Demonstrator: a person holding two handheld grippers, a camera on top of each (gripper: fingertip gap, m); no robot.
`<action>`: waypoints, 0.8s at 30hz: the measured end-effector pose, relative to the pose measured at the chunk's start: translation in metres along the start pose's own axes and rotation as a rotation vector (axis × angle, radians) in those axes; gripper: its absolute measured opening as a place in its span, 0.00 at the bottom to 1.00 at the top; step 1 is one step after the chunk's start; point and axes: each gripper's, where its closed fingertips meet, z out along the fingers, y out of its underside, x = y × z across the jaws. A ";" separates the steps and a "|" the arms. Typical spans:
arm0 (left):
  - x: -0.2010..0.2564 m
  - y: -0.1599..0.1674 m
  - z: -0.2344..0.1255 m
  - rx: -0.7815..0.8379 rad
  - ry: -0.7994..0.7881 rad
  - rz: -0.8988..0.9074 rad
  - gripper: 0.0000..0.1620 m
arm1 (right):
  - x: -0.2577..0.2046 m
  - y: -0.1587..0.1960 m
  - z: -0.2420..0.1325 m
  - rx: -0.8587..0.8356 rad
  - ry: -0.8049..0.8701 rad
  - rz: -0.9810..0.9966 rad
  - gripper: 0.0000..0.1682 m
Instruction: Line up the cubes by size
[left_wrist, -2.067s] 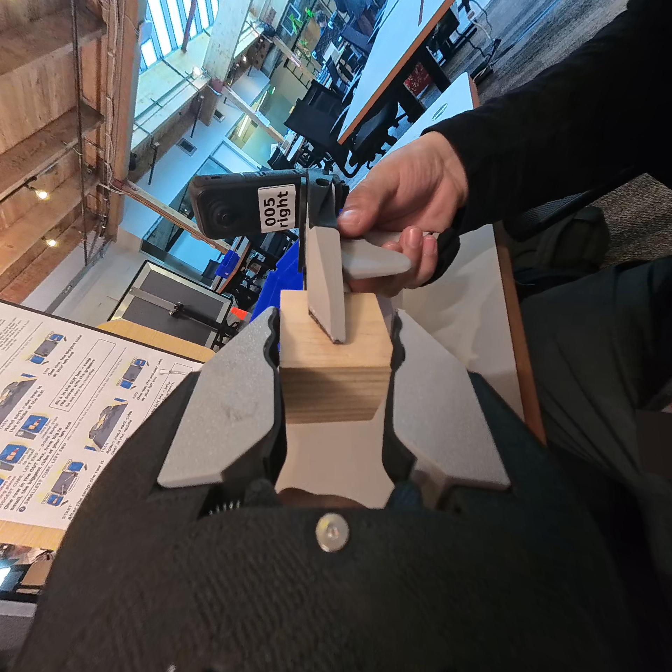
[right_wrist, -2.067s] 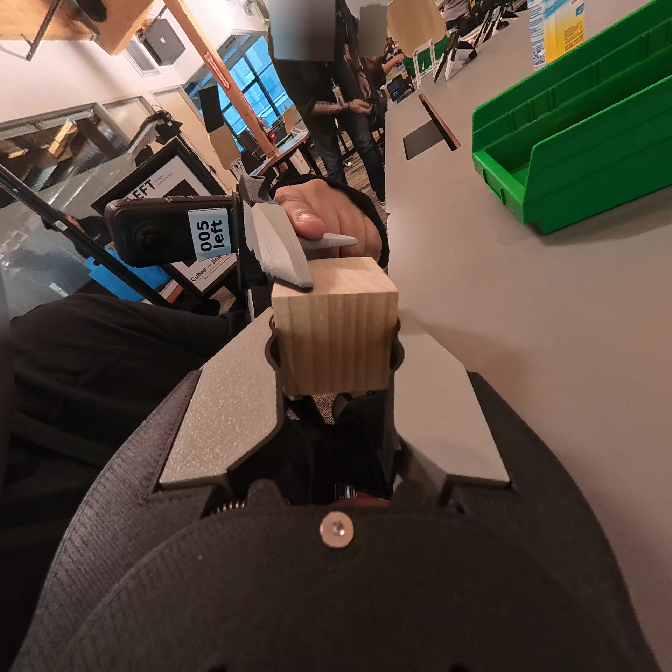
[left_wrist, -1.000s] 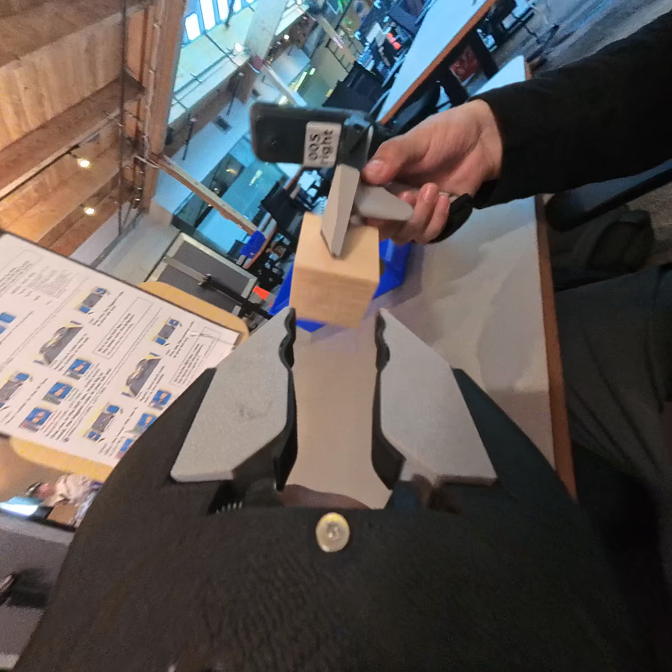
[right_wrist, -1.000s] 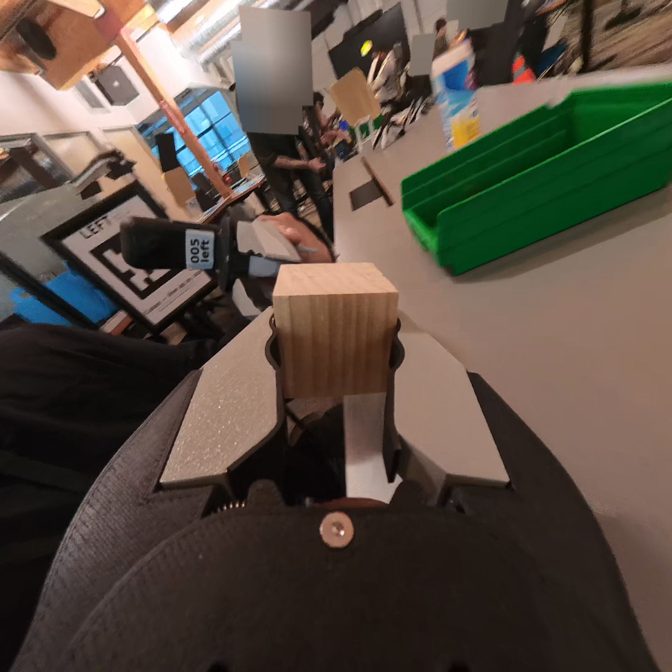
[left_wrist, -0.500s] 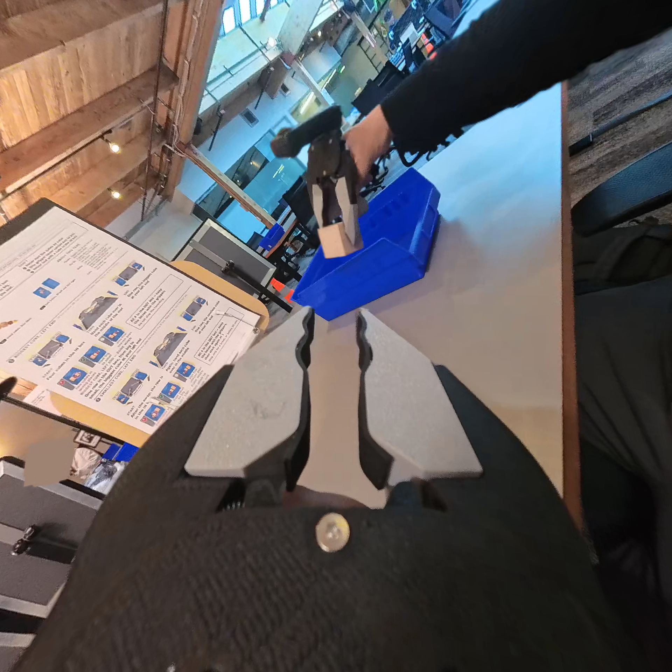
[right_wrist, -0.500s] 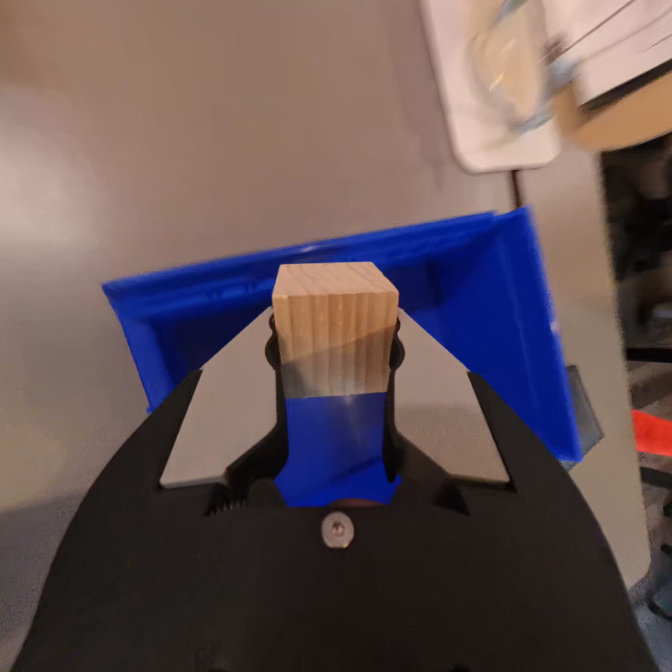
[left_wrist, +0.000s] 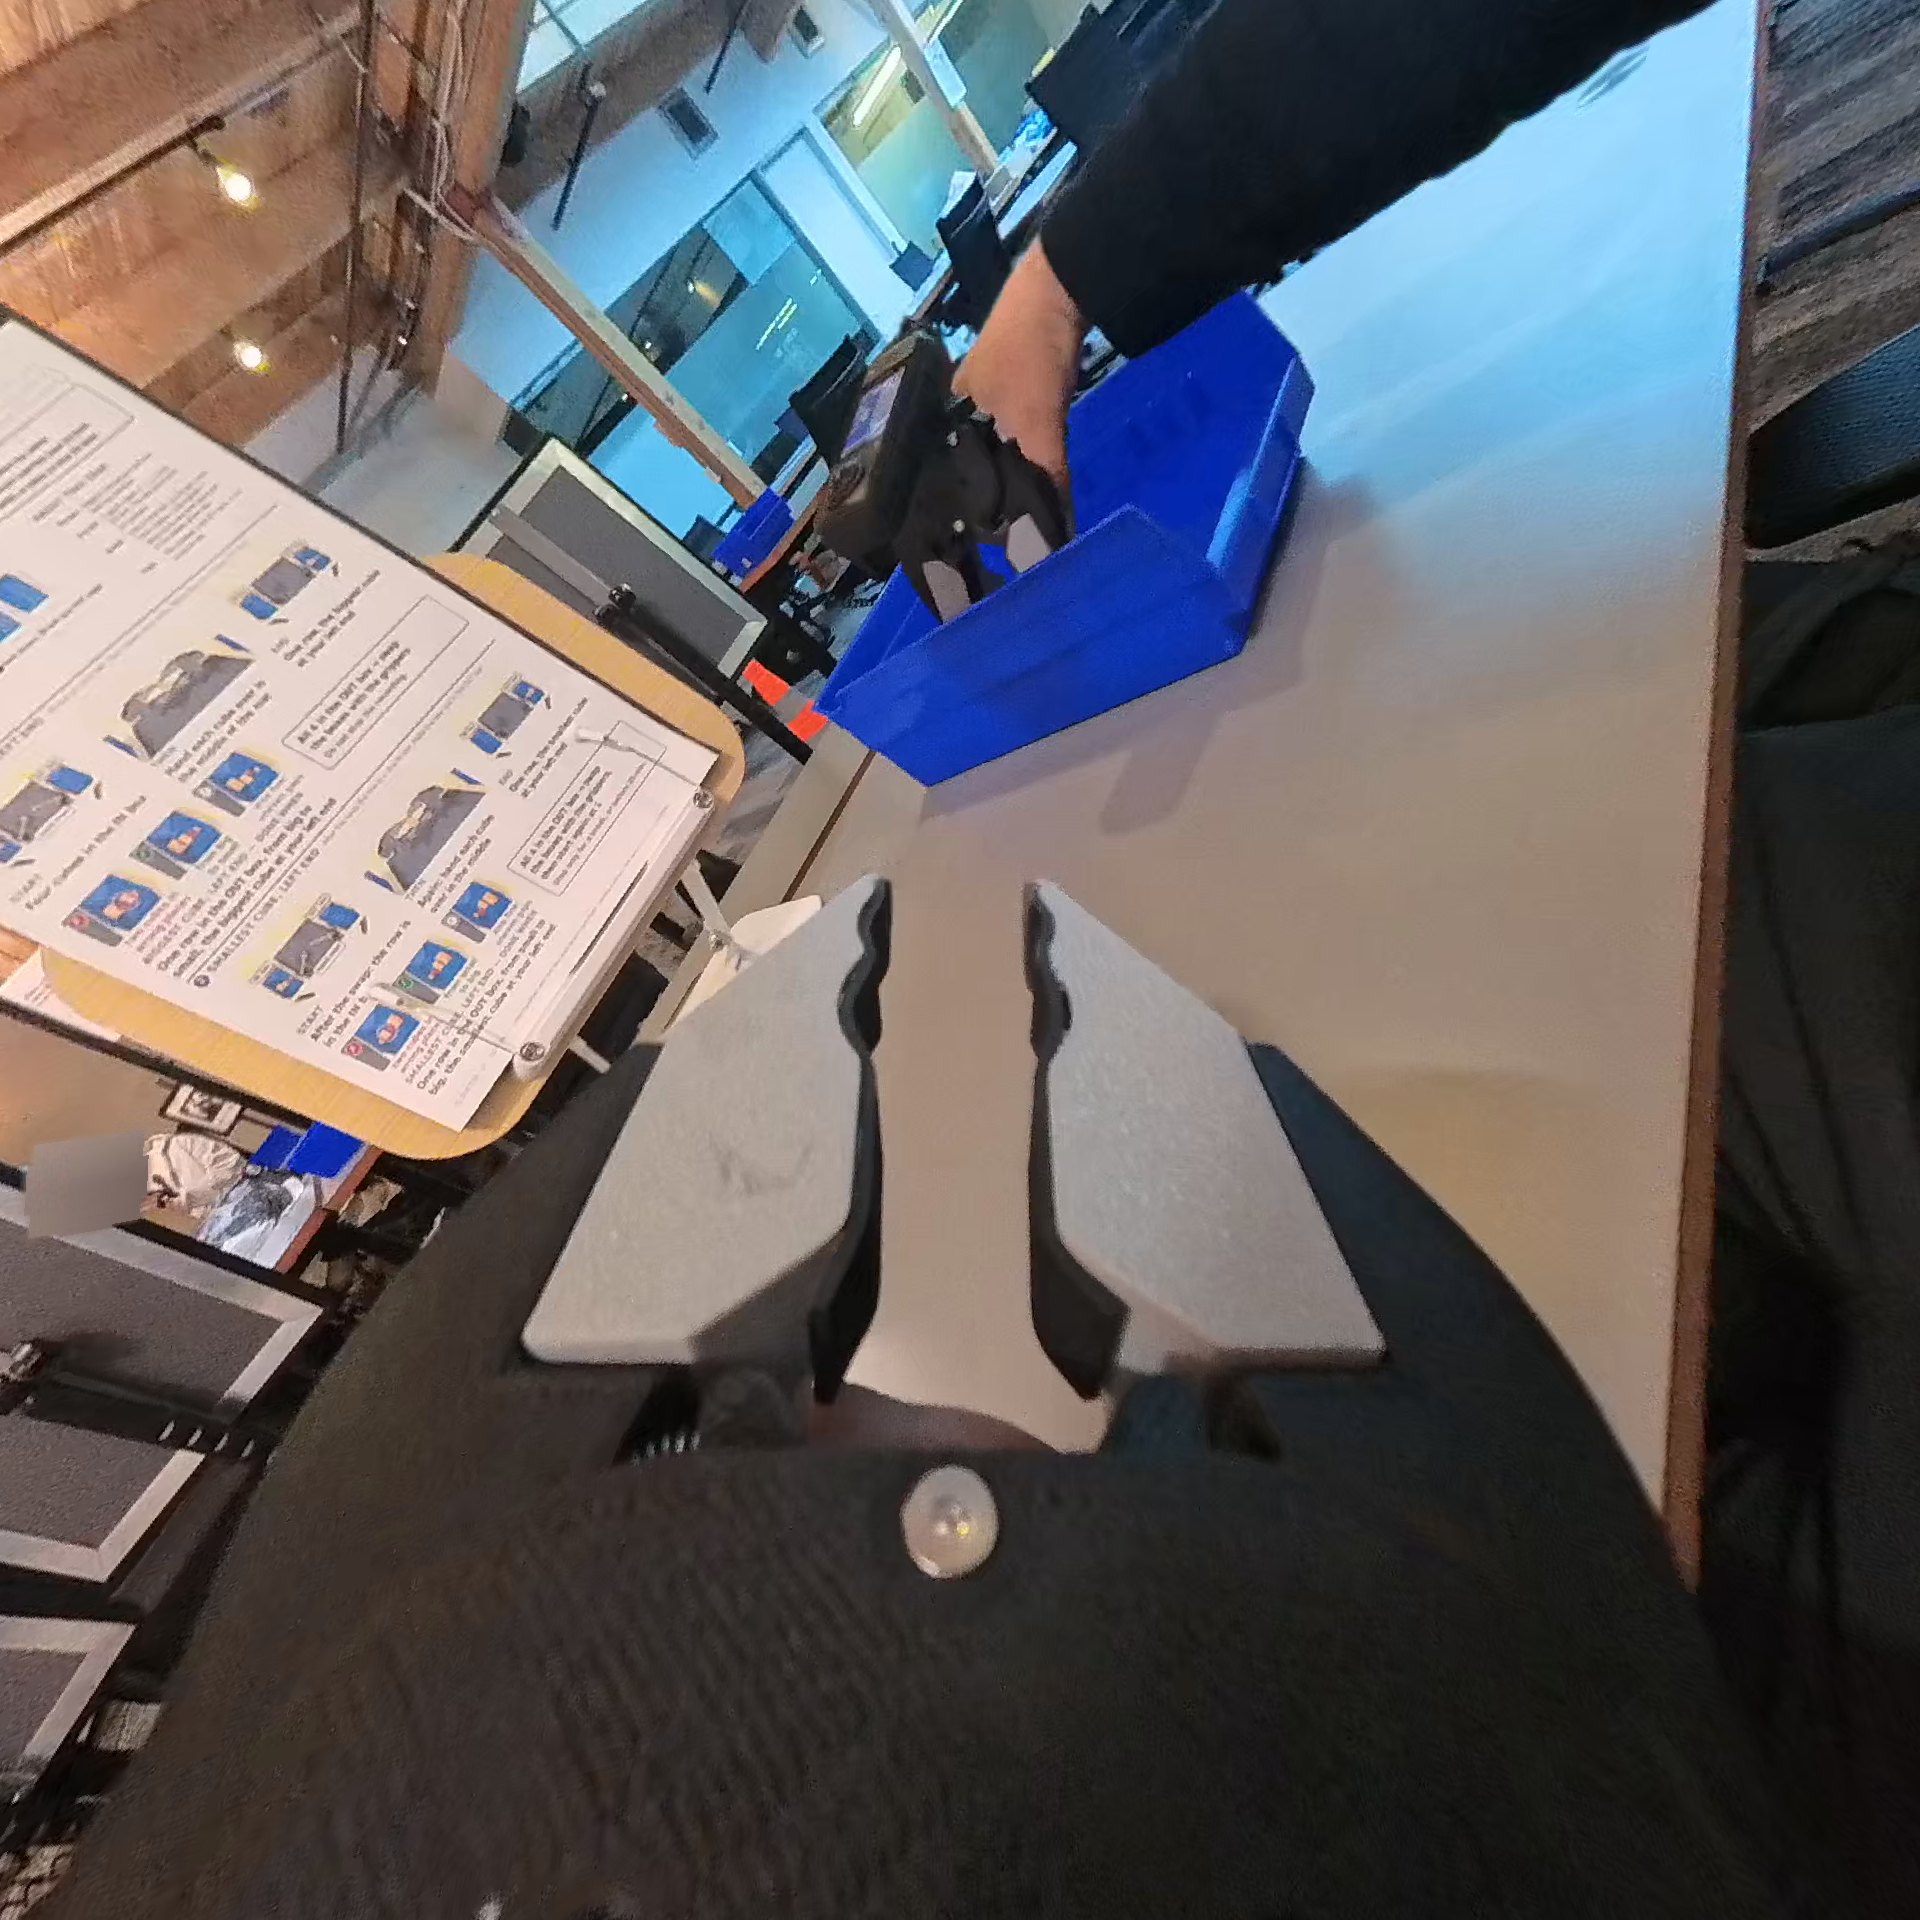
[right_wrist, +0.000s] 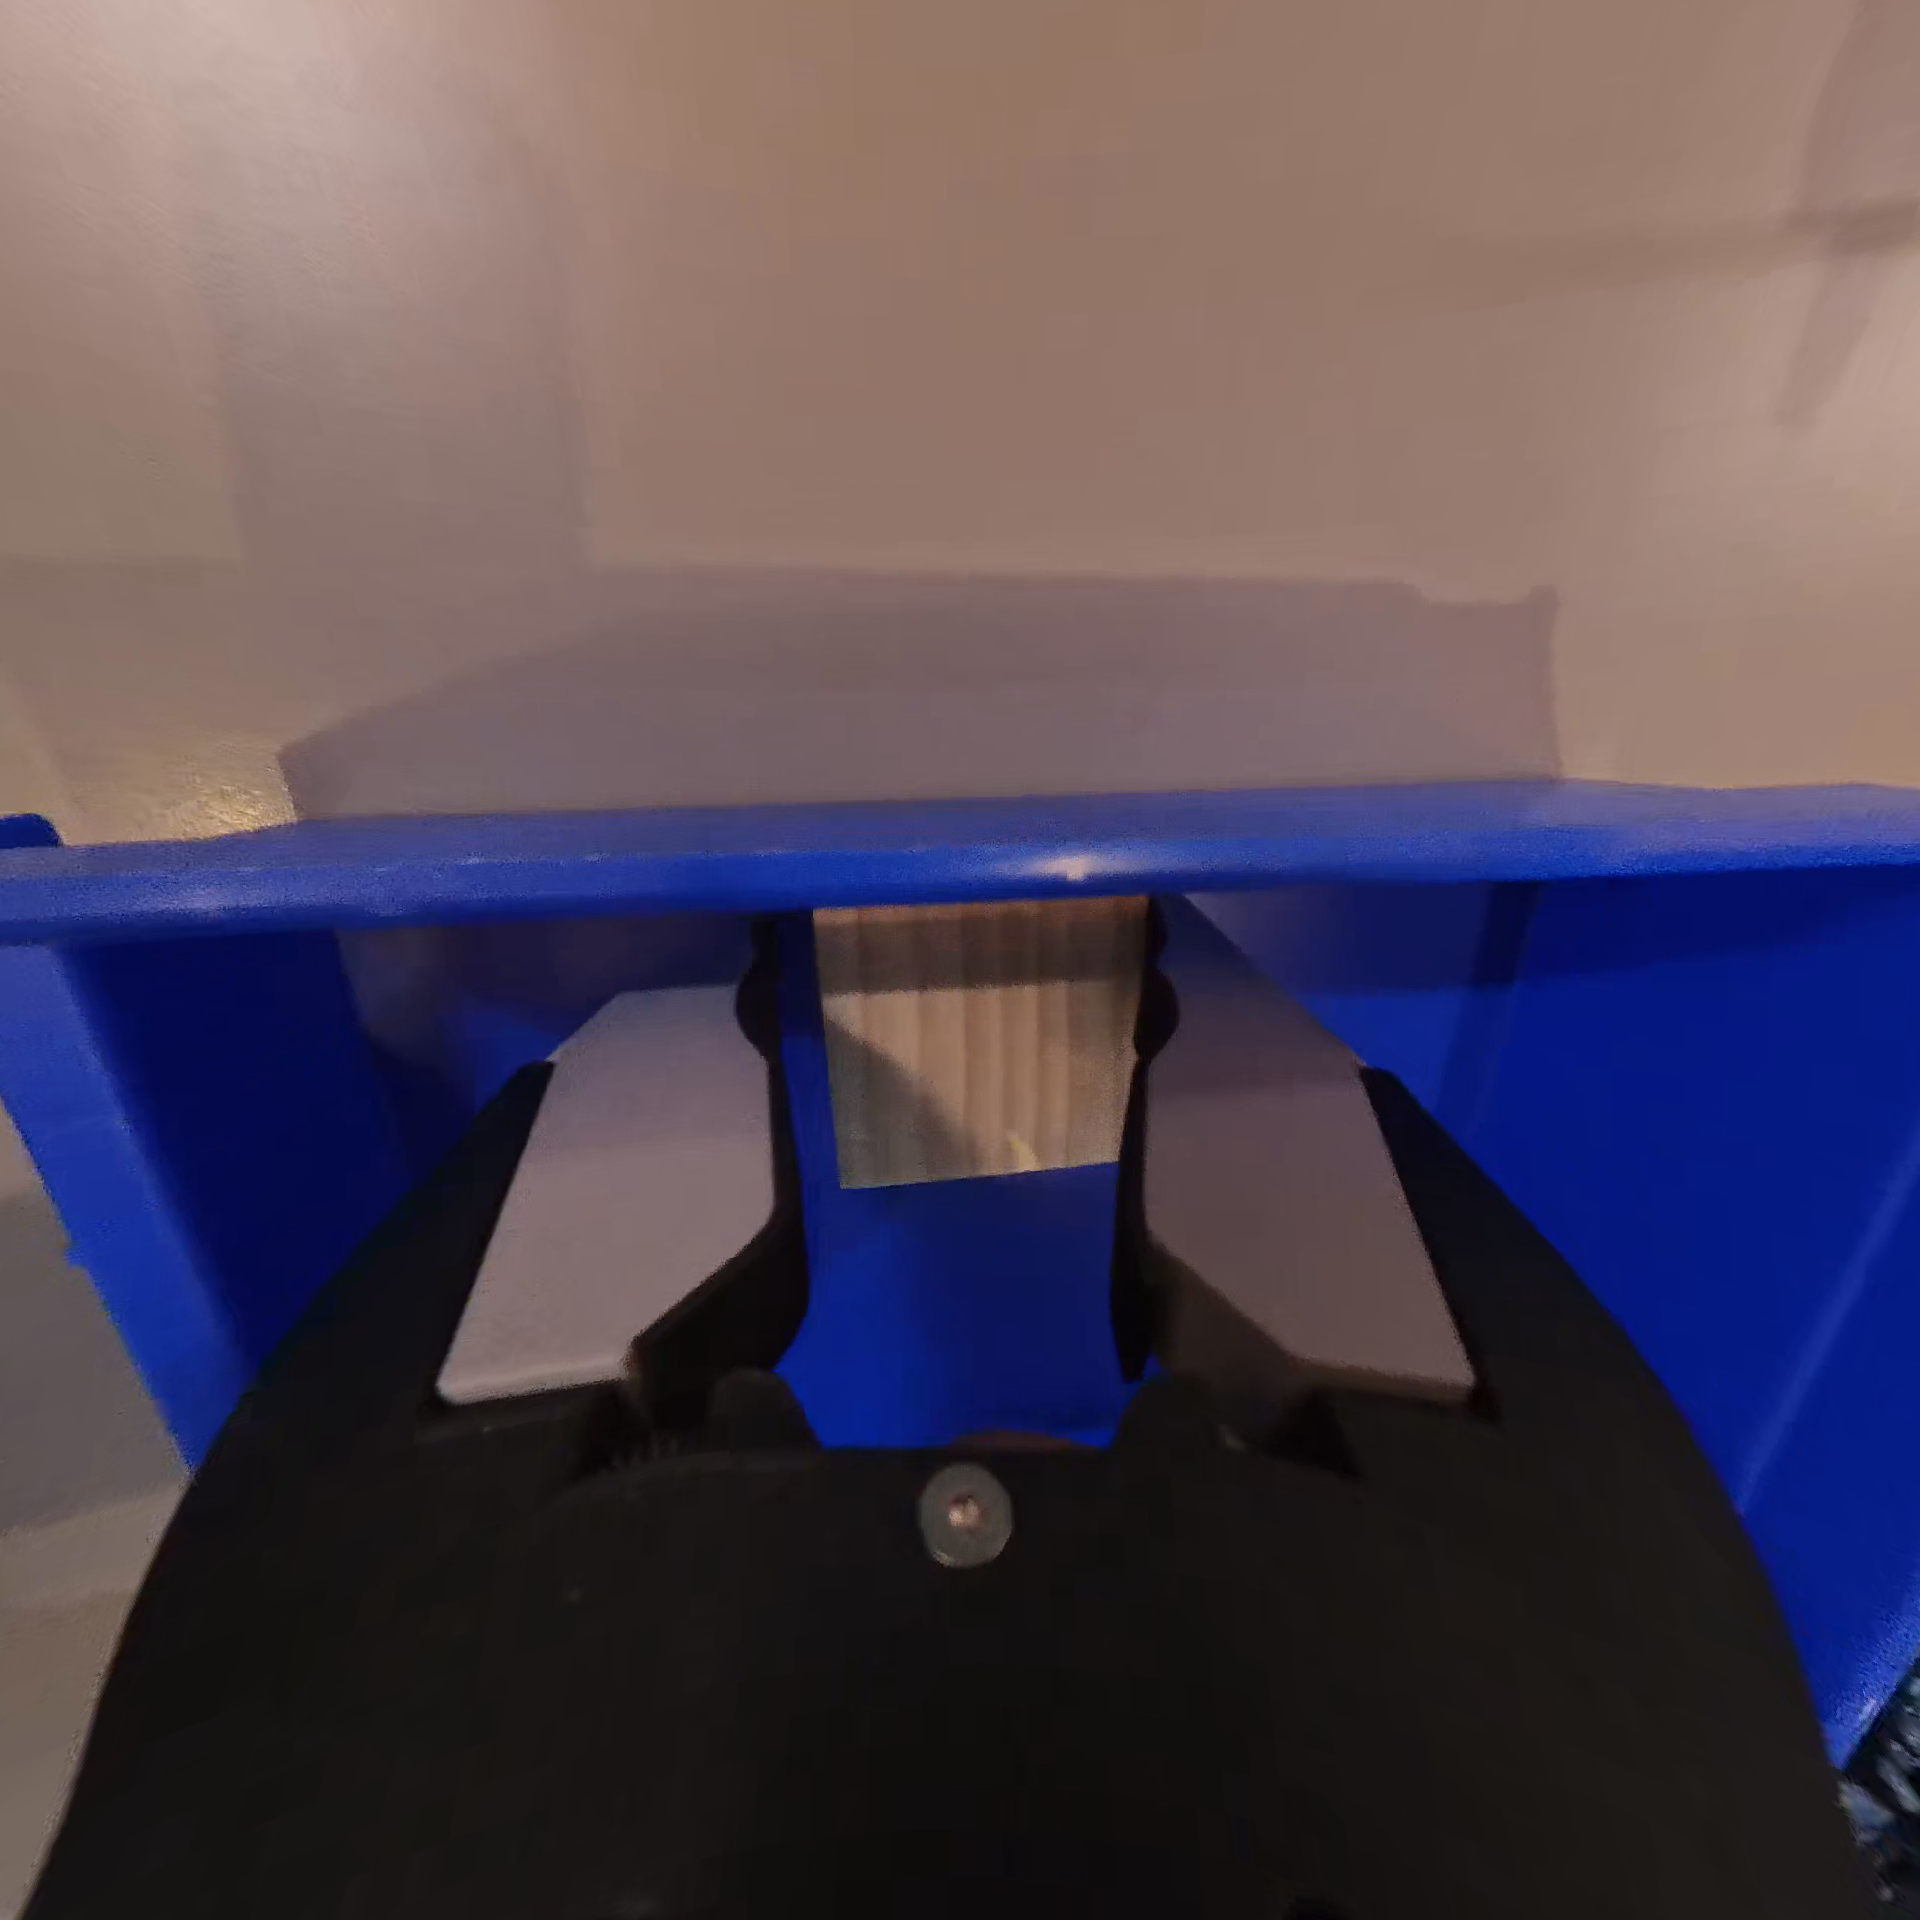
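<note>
My left gripper (left_wrist: 956, 935) is open and empty, held above the grey table (left_wrist: 1403, 831). In the right wrist view my right gripper (right_wrist: 961, 945) is shut on a pale wooden cube (right_wrist: 977, 1039) and holds it low inside the blue bin (right_wrist: 1039, 852), close to one of the bin's walls. In the left wrist view the right gripper (left_wrist: 977, 582) shows far off, held by a hand and dipped into the blue bin (left_wrist: 1091, 634). The bin's wall hides the cube there. No other cubes are in view.
An instruction sheet on a rounded wooden board (left_wrist: 312, 810) stands to the left of the table. The table's front edge (left_wrist: 1714, 831) runs down the right side. A dark sleeve (left_wrist: 1299, 135) reaches over the table towards the bin.
My left gripper let go of the cube and its fingers drew closer together. My right gripper took the cube, carried it away to the blue bin and lowered it inside.
</note>
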 end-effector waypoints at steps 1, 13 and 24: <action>-0.002 0.004 -0.001 -0.016 -0.008 0.006 0.14 | 0.001 0.000 -0.002 0.006 0.008 0.016 0.40; -0.097 0.130 -0.083 -0.546 -0.288 -0.275 0.19 | -0.062 -0.119 -0.199 0.992 0.224 0.168 0.33; -0.137 0.214 -0.055 -0.921 0.275 -0.077 0.31 | -0.178 -0.265 -0.088 1.115 -0.289 0.042 0.40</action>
